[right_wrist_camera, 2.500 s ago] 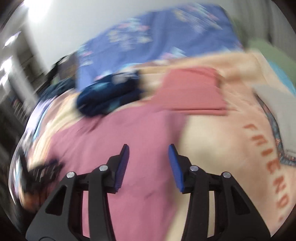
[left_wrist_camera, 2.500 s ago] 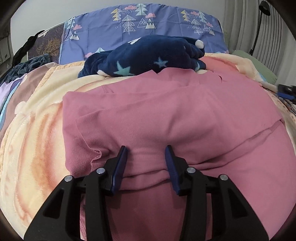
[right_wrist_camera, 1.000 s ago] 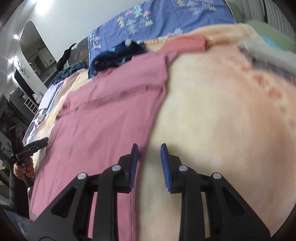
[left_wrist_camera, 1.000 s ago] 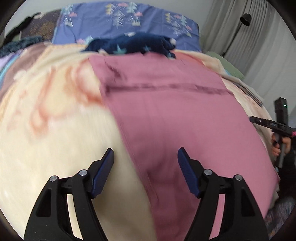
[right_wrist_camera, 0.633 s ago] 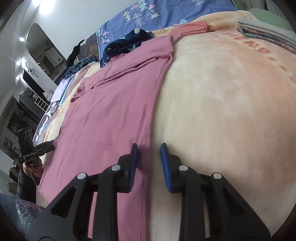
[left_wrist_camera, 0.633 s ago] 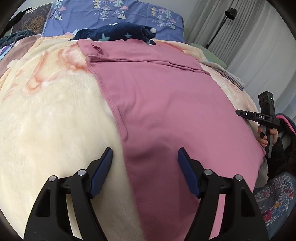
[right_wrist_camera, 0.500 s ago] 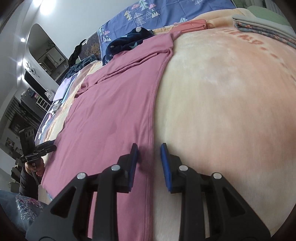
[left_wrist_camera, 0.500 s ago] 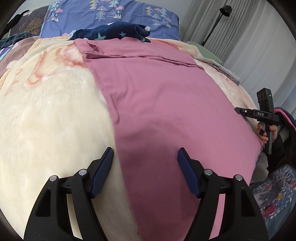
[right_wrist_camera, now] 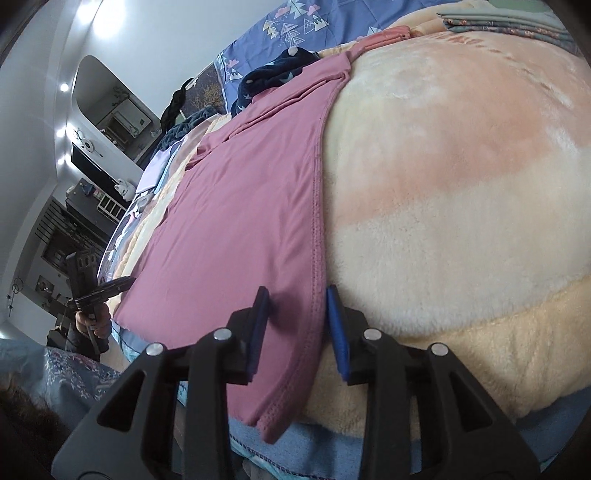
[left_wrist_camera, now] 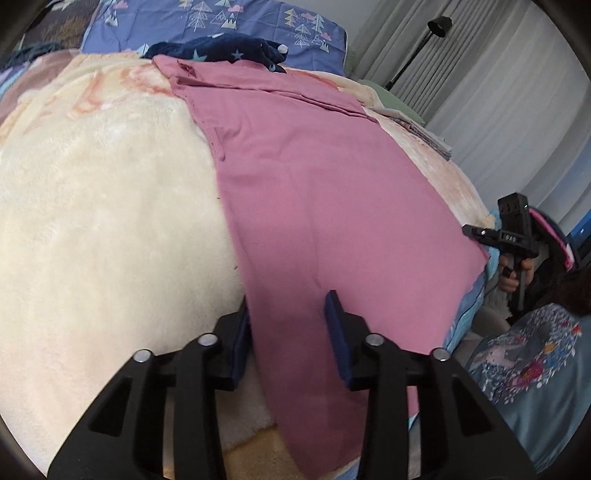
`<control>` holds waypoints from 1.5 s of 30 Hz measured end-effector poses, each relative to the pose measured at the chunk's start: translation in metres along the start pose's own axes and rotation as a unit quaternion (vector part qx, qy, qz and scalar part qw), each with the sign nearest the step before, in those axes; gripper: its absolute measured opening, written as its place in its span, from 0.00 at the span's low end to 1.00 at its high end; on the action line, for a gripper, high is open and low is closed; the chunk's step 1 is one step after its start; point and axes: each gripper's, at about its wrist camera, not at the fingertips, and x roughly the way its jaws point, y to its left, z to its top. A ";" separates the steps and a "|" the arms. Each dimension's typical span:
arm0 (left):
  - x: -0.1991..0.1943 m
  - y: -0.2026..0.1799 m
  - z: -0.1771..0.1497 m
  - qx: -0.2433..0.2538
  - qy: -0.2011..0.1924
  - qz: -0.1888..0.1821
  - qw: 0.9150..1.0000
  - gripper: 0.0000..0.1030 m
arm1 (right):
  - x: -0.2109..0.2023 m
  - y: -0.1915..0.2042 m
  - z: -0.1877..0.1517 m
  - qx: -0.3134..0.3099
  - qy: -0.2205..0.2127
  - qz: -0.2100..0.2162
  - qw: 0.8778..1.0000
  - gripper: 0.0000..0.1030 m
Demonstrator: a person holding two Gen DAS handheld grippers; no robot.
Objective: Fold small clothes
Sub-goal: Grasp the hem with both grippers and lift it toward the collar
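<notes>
A pink garment (left_wrist_camera: 317, 206) lies spread flat on a cream plush blanket (left_wrist_camera: 103, 221). My left gripper (left_wrist_camera: 289, 326) hovers low over the garment's near left corner. Its jaws are closing, with the left side edge of the cloth lying loose between them and not pinched. My right gripper (right_wrist_camera: 297, 326) is at the near right corner. Its jaws are opening, and the stitched hem (right_wrist_camera: 317, 236) runs between the fingers without being pressed. Each gripper shows in the other's view, held in a hand: the right gripper (left_wrist_camera: 511, 236) and the left gripper (right_wrist_camera: 90, 284).
A dark blue star-patterned garment (left_wrist_camera: 221, 51) lies at the garment's far end, in front of a blue tree-print pillow (left_wrist_camera: 236, 18). Folded clothes (right_wrist_camera: 506, 20) are stacked far right. The bed's near edge (right_wrist_camera: 332, 454) drops off just below the grippers. A floor lamp (left_wrist_camera: 437, 27) stands by curtains.
Both grippers slid back along the garment's side edges to its near corners. The left jaws narrowed over the left edge, and the right jaws widened a little around the hem.
</notes>
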 end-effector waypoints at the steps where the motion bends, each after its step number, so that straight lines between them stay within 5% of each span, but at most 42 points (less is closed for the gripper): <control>1: 0.001 -0.001 0.000 -0.003 0.002 -0.004 1.000 0.48 | 0.001 0.001 0.000 0.000 0.001 -0.002 1.000 0.33; 7: -0.006 -0.003 -0.012 -0.019 -0.010 -0.010 1.000 0.50 | -0.012 0.002 -0.010 -0.004 0.003 0.011 1.000 0.33; 8: -0.005 -0.003 -0.011 -0.026 -0.015 -0.010 0.999 0.44 | -0.009 -0.001 -0.009 0.003 0.001 0.021 1.000 0.31; 11: -0.004 -0.006 -0.001 -0.033 -0.025 0.008 0.999 0.03 | 0.000 0.002 -0.002 0.013 -0.006 0.031 0.999 0.04; 14: -0.035 -0.027 0.019 -0.016 -0.092 0.015 0.995 0.03 | -0.017 0.013 0.014 0.021 -0.056 0.086 0.995 0.04; 21: -0.134 -0.084 0.059 0.046 -0.264 -0.005 0.964 0.02 | -0.111 0.060 0.060 -0.043 -0.215 0.153 0.964 0.03; 28: -0.182 -0.103 0.009 0.025 -0.339 -0.007 0.941 0.03 | -0.170 0.089 0.018 -0.113 -0.290 0.145 0.939 0.03; 33: -0.136 -0.080 0.016 -0.026 -0.295 -0.005 0.955 0.02 | -0.129 0.066 0.031 -0.056 -0.240 0.116 0.962 0.03; 37: -0.101 -0.045 0.043 -0.070 -0.259 -0.003 0.963 0.02 | -0.094 0.046 0.059 -0.011 -0.217 0.114 0.969 0.03; 45: -0.050 0.006 0.150 -0.081 -0.226 0.017 0.971 0.02 | -0.023 0.025 0.166 0.027 -0.198 0.062 0.978 0.03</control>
